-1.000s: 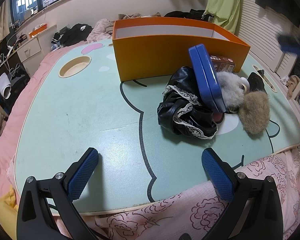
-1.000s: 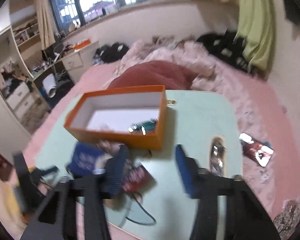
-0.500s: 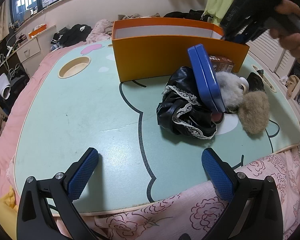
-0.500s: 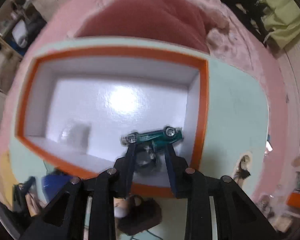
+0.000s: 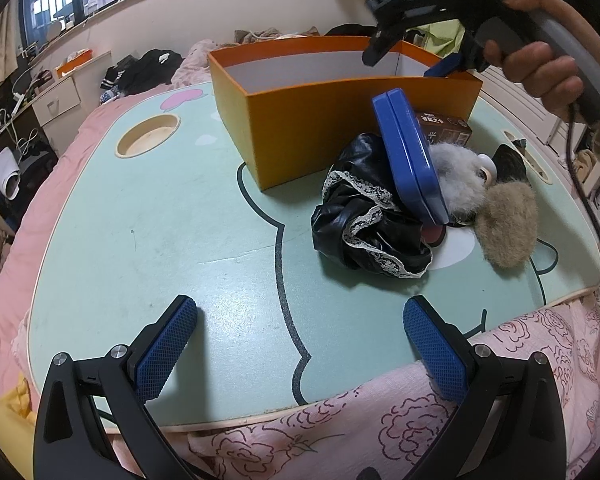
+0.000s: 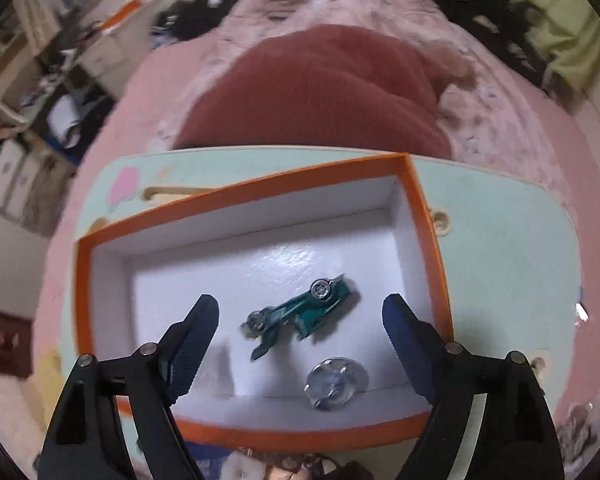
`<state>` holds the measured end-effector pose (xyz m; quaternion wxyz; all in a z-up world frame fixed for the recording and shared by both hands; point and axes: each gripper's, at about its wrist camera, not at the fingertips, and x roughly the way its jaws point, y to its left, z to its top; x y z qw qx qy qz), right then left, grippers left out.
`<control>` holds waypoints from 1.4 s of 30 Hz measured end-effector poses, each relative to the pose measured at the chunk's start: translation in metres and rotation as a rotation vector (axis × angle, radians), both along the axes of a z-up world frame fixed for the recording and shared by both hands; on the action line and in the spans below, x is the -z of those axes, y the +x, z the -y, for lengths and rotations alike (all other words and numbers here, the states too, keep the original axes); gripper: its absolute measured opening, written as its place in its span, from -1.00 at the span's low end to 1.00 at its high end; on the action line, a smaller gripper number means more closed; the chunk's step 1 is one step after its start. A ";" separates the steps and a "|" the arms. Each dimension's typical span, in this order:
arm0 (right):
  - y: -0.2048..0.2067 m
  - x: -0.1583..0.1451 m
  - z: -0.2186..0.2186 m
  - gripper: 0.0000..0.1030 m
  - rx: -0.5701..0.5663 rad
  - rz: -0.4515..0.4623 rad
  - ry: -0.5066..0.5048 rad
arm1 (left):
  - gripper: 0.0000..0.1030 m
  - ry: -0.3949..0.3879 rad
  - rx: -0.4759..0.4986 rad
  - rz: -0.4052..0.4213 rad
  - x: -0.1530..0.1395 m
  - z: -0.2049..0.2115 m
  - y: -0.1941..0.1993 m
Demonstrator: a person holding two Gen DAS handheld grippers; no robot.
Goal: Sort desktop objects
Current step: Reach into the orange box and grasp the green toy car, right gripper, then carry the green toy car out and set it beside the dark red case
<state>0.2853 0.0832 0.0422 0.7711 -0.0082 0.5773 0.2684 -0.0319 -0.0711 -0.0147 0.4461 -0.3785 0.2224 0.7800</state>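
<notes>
Inside the orange cardboard box (image 6: 426,240), your right gripper (image 6: 300,334) is opening, nothing between its pads, having just released the small green toy car (image 6: 300,312) at twelve o'clock from its fingertips, so that item is sorted.

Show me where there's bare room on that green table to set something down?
The mint-green cartoon table is bare between the round cup recess, the orange cardboard box and the left gripper. It is crowded around the black lace-trimmed cloth, blue tin and tan fur pompom.
</notes>
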 end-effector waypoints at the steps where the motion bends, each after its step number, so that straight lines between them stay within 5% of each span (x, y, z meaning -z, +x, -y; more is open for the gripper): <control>1: 0.001 -0.002 -0.009 0.63 0.003 0.002 -0.026 | 0.99 0.000 0.000 0.000 0.000 0.000 -0.001; 4: -0.004 0.010 -0.041 0.56 -0.032 0.014 -0.174 | 0.99 0.001 0.000 0.001 0.000 -0.001 -0.001; 6: -0.014 0.019 -0.059 0.12 -0.076 0.042 -0.284 | 0.99 0.000 0.000 0.001 0.001 0.000 -0.002; 7: -0.017 0.017 -0.059 0.02 -0.065 0.030 -0.244 | 0.99 0.000 0.000 0.004 0.000 -0.001 -0.002; 9: -0.020 0.014 -0.054 -0.56 -0.049 -0.007 -0.186 | 0.99 0.001 0.002 0.005 0.000 0.001 -0.002; 14: -0.020 0.010 -0.036 -0.56 -0.026 0.000 -0.093 | 0.99 0.001 0.004 0.004 -0.001 0.000 -0.002; 16: -0.021 0.001 -0.020 -0.56 -0.010 0.009 0.023 | 0.99 0.001 0.004 0.005 0.000 0.000 -0.002; 22: -0.067 -0.059 0.042 -0.56 0.006 0.217 0.278 | 0.99 0.002 0.004 0.004 -0.001 -0.002 0.000; 25: -0.107 -0.057 0.079 -0.56 0.026 0.281 0.218 | 0.99 0.003 0.005 0.005 -0.001 -0.002 0.000; 29: -0.125 -0.018 0.102 -0.56 0.069 0.288 0.048 | 0.99 0.002 0.004 0.005 -0.001 -0.003 0.001; 32: -0.121 0.014 0.095 -0.56 0.045 0.279 -0.077 | 0.99 0.002 0.005 0.005 -0.002 -0.003 0.001; 35: -0.119 0.027 0.070 -0.53 -0.018 0.275 -0.078 | 0.99 0.003 0.004 0.007 -0.001 -0.002 0.002; 37: -0.121 0.025 0.062 -0.38 -0.027 0.325 -0.053 | 0.99 0.004 0.005 0.009 -0.001 -0.002 0.002; 39: -0.124 0.017 0.066 0.42 -0.011 0.371 -0.013 | 0.99 0.005 0.004 0.010 0.000 -0.002 0.002; 42: -0.127 -0.002 0.092 0.62 0.041 0.443 0.096 | 0.99 0.056 0.010 0.045 -0.004 0.005 -0.002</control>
